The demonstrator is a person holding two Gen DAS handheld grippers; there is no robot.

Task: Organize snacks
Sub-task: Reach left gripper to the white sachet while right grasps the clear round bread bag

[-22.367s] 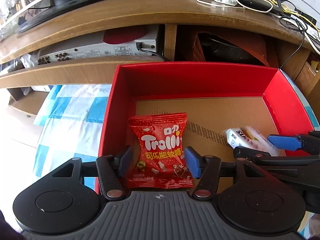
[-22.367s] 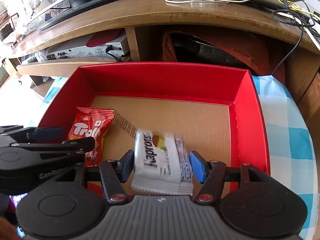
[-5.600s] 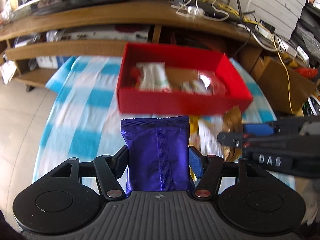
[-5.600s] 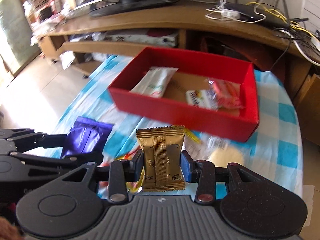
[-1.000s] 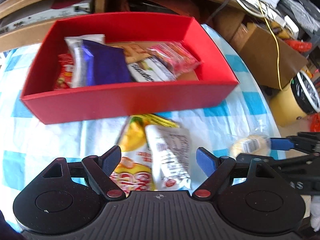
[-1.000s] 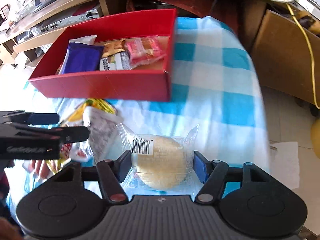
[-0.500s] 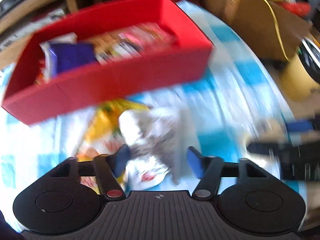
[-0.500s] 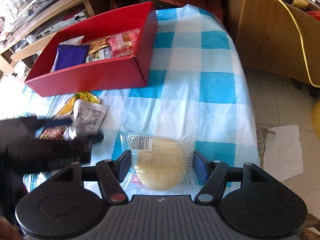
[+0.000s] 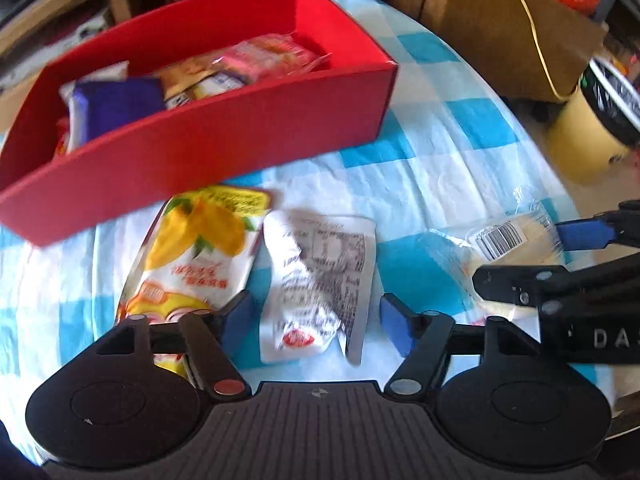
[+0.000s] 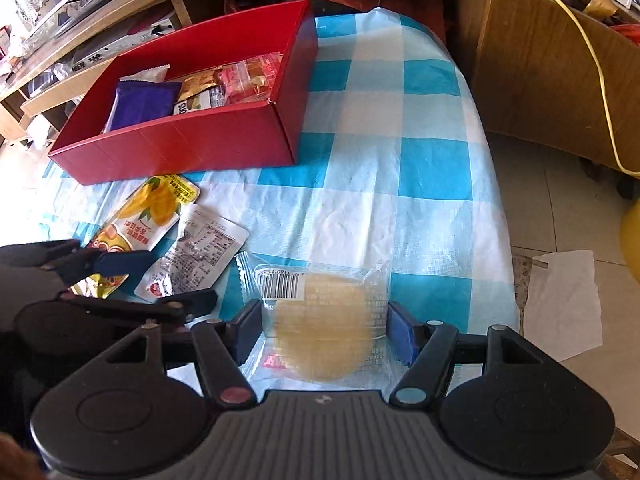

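A red box (image 9: 208,152) (image 10: 192,142) sits on the blue-checked cloth and holds a purple packet (image 10: 142,104) and several other snacks. In front of it lie a yellow mango pouch (image 9: 192,248) (image 10: 140,216) and a white printed packet (image 9: 316,280) (image 10: 200,252). My left gripper (image 9: 316,318) is open, its fingers either side of the white packet. My right gripper (image 10: 322,330) stands around a round pale cake in clear wrap (image 10: 324,324) (image 9: 516,240), fingers at the wrap's edges, not visibly squeezing.
A wooden TV cabinet (image 10: 120,8) runs behind the box. Right of the table are a cardboard box (image 9: 512,28), a yellow cable (image 10: 592,60), a yellow bin (image 9: 588,128) and white paper on the floor (image 10: 560,304). The table's right edge is close to my right gripper.
My left gripper's view has steadied over the white packet, with its fingers a little wider apart. My right gripper has stayed around the round cake and pulled back slightly.
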